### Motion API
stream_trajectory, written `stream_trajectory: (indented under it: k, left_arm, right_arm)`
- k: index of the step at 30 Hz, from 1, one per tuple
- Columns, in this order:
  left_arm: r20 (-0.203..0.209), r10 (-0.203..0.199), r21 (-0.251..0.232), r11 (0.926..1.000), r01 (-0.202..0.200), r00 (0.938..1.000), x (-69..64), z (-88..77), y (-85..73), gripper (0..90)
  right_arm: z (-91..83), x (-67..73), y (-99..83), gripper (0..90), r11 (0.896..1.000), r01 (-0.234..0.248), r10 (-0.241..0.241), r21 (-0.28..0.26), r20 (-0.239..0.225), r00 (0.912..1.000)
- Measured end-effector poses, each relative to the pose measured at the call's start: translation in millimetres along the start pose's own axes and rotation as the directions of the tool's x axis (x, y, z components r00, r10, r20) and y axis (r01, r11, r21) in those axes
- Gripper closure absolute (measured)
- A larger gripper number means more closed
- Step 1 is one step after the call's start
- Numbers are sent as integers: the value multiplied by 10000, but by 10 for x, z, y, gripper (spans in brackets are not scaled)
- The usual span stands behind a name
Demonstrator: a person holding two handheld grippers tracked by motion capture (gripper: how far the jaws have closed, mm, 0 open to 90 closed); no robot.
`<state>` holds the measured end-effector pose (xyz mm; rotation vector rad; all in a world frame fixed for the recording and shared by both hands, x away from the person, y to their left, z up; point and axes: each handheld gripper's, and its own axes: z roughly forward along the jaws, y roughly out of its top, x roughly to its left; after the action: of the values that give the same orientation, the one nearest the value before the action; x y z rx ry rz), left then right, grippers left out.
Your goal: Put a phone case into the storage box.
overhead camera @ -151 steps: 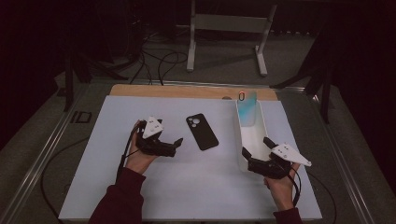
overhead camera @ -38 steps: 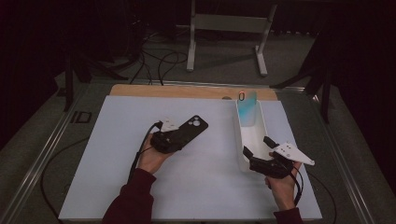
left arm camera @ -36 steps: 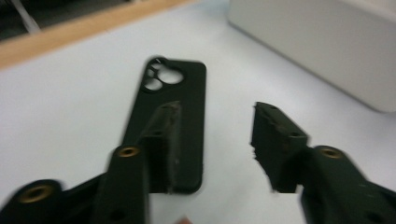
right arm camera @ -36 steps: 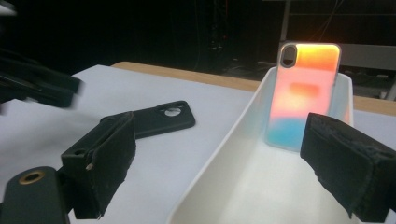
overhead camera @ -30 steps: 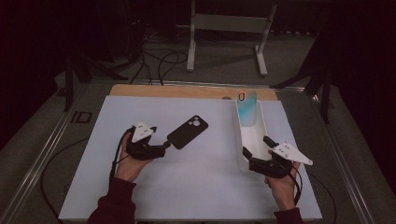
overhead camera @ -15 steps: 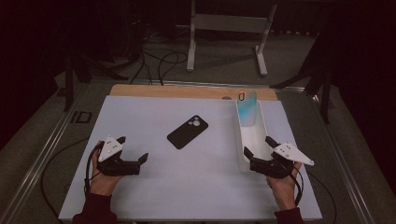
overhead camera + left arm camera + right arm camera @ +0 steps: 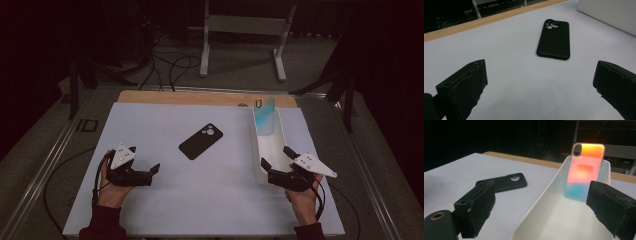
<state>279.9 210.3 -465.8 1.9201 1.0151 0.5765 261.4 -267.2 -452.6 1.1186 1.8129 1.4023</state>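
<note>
The high view looks forward and down on the whole worktop (image 7: 165,200) from the person's side. The left gripper view sits low, close over the surface, facing the black phone case (image 7: 554,40). The right gripper view looks along the white tray (image 7: 544,202), sharing that case (image 7: 506,182).

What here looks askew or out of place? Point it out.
The black phone case lies camera side up, diagonal on the white mat, outside the white tray. The iridescent case leans upright against the tray's far wall. Nothing looks spilled or damaged.
</note>
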Motion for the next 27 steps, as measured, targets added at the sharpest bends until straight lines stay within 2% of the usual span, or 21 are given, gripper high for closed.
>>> stream_trajectory:
  k: [7,10,18,27]
  left_arm:
    - [258,312,451,9985,-324,9992,-18,186,183,0]
    - [338,373,494,9980,-389,9987,-22,263,244,0]
    - [543,658,801,9943,-700,9964,-56,601,449,0]
    - [763,986,1045,9888,-1063,9922,-123,944,561,0]
  right_arm:
    - [-11,0,17,82,10000,37,-37,-21,16,10000]
    - [-8,0,17,82,10000,39,-39,16,-10,10000]
    - [-10,-1,25,82,10000,13,-13,43,15,10000]
    - [-4,-1,29,82,10000,39,-39,76,7,10000]
